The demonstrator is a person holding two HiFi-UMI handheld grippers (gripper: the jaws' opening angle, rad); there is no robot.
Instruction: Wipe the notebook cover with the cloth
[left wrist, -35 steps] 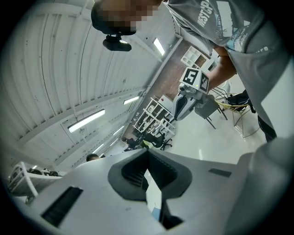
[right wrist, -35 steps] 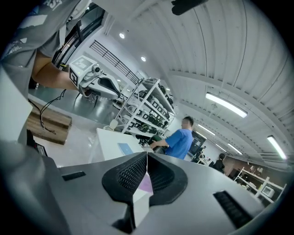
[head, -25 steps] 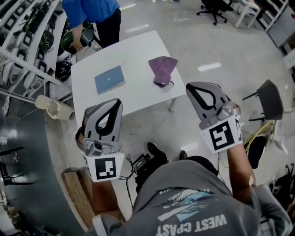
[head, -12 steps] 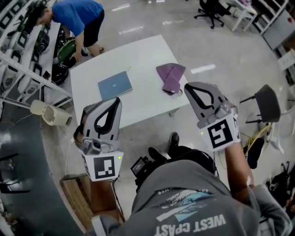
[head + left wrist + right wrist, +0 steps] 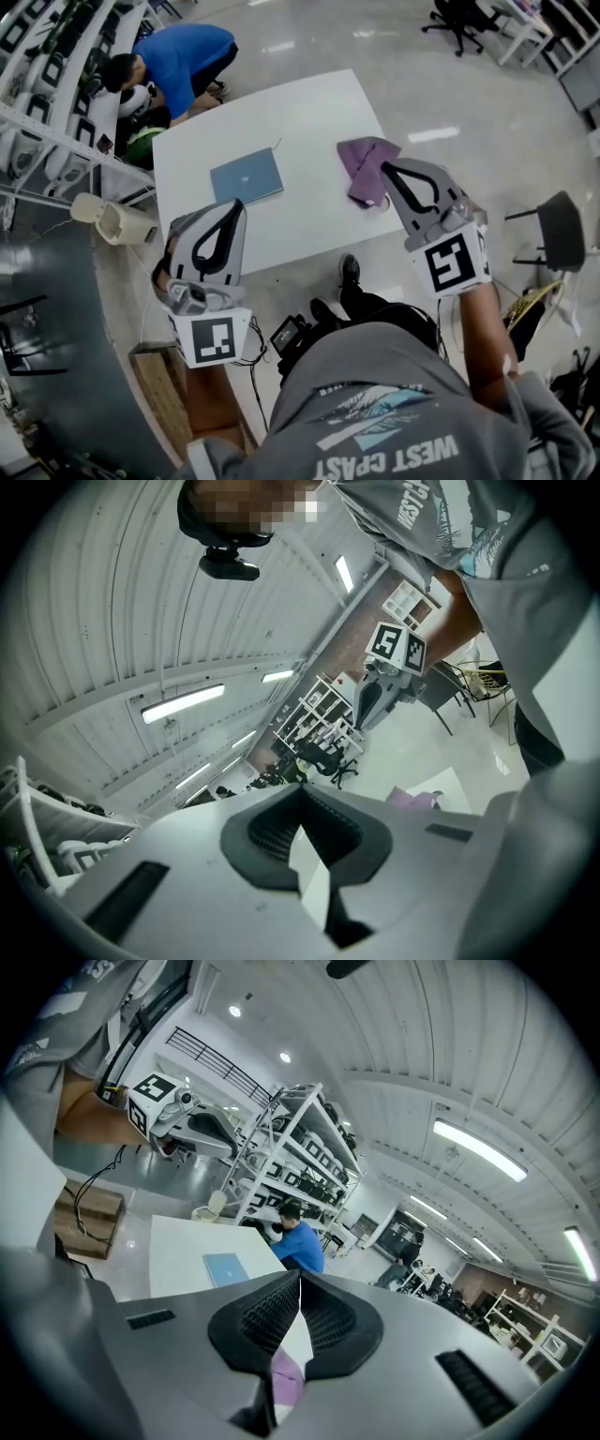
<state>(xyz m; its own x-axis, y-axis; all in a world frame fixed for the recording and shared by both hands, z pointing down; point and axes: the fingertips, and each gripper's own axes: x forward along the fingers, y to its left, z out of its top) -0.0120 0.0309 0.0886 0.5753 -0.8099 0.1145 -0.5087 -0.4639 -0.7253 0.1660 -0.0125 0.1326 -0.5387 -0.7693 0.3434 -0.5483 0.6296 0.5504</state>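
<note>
A blue notebook (image 5: 247,175) lies closed on the white table (image 5: 309,103), left of centre. A purple cloth (image 5: 362,165) lies crumpled near the table's right edge. My right gripper (image 5: 391,171) is shut and empty; in the head view its tips overlap the cloth's right side. My left gripper (image 5: 234,208) is shut and empty, held off the table's near edge below the notebook. In the right gripper view the notebook (image 5: 225,1267) shows on the table, and the cloth (image 5: 286,1379) shows under my right gripper (image 5: 300,1281). The left gripper view shows my left gripper (image 5: 300,789) and the cloth (image 5: 411,800).
A person in a blue shirt (image 5: 178,58) crouches at the table's far left corner by the shelving (image 5: 47,84). A dark chair (image 5: 561,220) stands on the right. A white fan-like object (image 5: 112,221) and a wooden box (image 5: 164,394) sit on the floor at left.
Both grippers have moved forward toward the table; the right one now reaches the cloth's edge in the picture. The person in blue has bent down lower.
</note>
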